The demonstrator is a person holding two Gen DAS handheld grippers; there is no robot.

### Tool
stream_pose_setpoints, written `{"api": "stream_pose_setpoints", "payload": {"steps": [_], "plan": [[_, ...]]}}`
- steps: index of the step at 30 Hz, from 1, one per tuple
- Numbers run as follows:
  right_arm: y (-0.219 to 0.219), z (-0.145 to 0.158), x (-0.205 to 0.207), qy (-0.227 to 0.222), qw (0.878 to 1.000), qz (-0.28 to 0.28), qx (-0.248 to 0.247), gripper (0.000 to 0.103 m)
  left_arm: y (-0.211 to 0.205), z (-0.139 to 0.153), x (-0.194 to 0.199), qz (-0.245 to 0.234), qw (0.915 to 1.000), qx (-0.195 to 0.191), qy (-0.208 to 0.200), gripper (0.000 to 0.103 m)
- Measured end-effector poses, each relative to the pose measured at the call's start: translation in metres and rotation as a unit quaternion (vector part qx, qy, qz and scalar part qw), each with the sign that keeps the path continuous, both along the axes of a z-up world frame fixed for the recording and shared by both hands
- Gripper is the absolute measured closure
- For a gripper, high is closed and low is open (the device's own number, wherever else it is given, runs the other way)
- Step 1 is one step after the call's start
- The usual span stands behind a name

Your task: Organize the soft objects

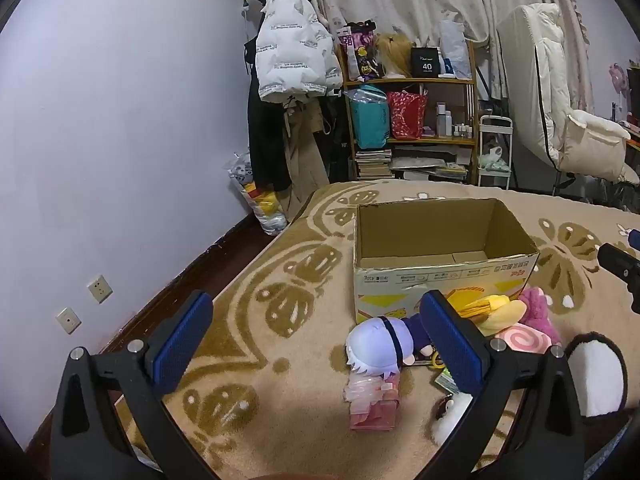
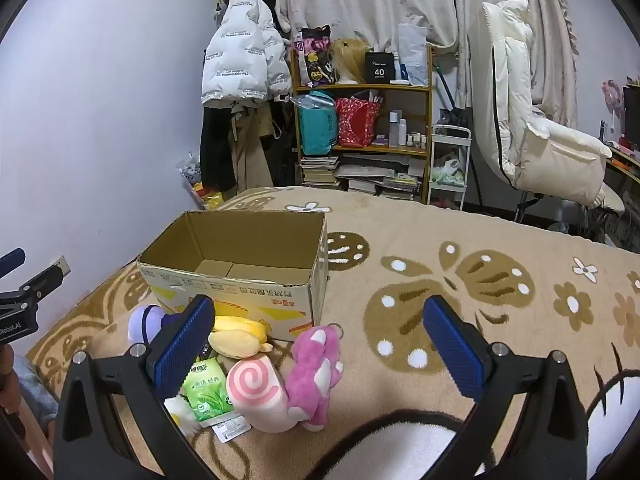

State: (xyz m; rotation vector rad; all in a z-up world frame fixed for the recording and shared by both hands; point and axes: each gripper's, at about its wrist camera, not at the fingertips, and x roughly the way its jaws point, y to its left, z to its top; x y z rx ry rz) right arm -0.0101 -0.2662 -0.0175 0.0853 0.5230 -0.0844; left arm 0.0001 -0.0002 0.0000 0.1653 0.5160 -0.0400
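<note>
Both our grippers, left (image 1: 316, 336) and right (image 2: 320, 340), have fingers spread, empty, above plush toys: pink bear (image 2: 316, 376), yellow banana (image 2: 238, 338), near the open brown cardboard box (image 2: 240, 248).

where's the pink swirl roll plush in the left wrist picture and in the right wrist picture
Left wrist view: the pink swirl roll plush lies lower right, partly hidden behind the left gripper's right-hand finger, between the yellow plush and the pink bear.
Right wrist view: the roll lies lower centre-left, in full view, touching the pink bear.
Shared landmark: the open cardboard box just behind the toys.
</note>
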Motion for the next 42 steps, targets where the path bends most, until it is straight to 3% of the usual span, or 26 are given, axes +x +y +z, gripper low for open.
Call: {"api": "stream_pose_setpoints", "payload": {"steps": [42], "plan": [[0.0001,-0.0002,0.0001,-0.002,1.0,0.0,-0.001,0.0,0.007,0.0035,0.0,0.001,0.9999,-0.007,-0.008,0.001]]}}
